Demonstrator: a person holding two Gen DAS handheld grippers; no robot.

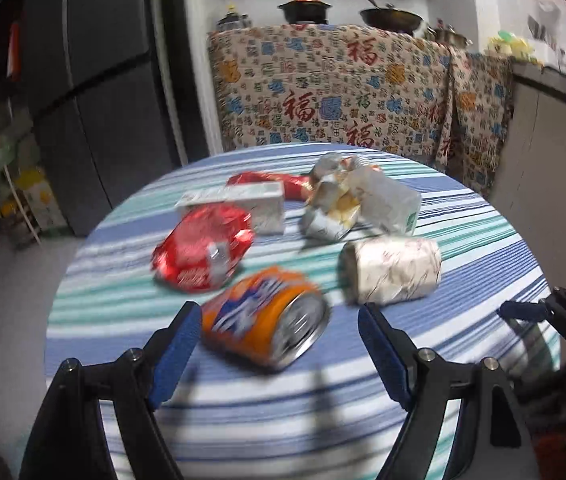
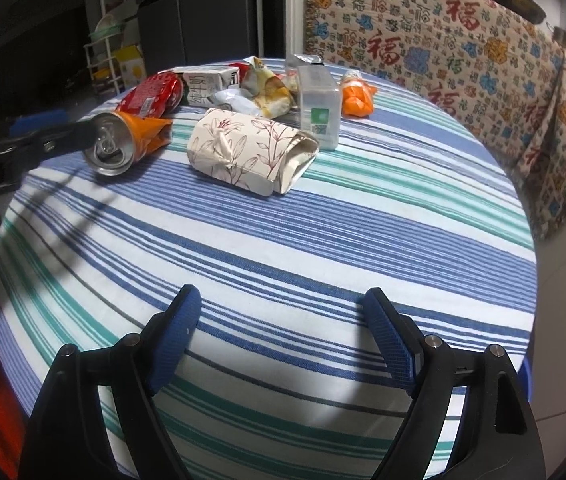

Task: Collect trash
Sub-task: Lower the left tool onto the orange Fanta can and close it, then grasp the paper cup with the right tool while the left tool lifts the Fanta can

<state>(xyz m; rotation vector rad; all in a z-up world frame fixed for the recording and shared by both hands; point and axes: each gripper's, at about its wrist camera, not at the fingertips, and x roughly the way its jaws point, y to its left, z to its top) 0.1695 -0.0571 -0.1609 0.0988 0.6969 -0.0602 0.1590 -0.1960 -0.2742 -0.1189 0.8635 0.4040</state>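
The crushed orange soda can [image 1: 265,318] lies on its side near the near-left part of the round table's striped cloth [image 2: 323,240], its silver top end turned toward the near right. The left gripper [image 1: 279,336] is spread wide, and the can sits between its blue pads [image 1: 177,350]; the left pad is at or just beside the can's body, though blur in the left wrist view prevents confirming contact, and the right pad stands clearly apart. In the right wrist view the same can [image 2: 123,142] appears at the far left with one dark finger of the left gripper alongside it. Just right of the can lies a flattened paper cup with a floral print [image 1: 391,274], on its side. Farther back, the remaining trash is clustered: a red foil wrapper [image 1: 203,254] to the left, a white milk carton [image 1: 243,206] behind it, crumpled yellow-and-silver snack bags [image 1: 335,204], a squashed clear plastic container with a green label [image 2: 319,104], and a small crumpled orange item [image 2: 357,98] at the far right. The right gripper [image 2: 285,340] is also spread wide, holding nothing, over bare cloth at the near edge, well apart from all the trash. Behind the table hangs a patterned drape [image 1: 343,88], with a dark refrigerator [image 1: 95,80] at far left.
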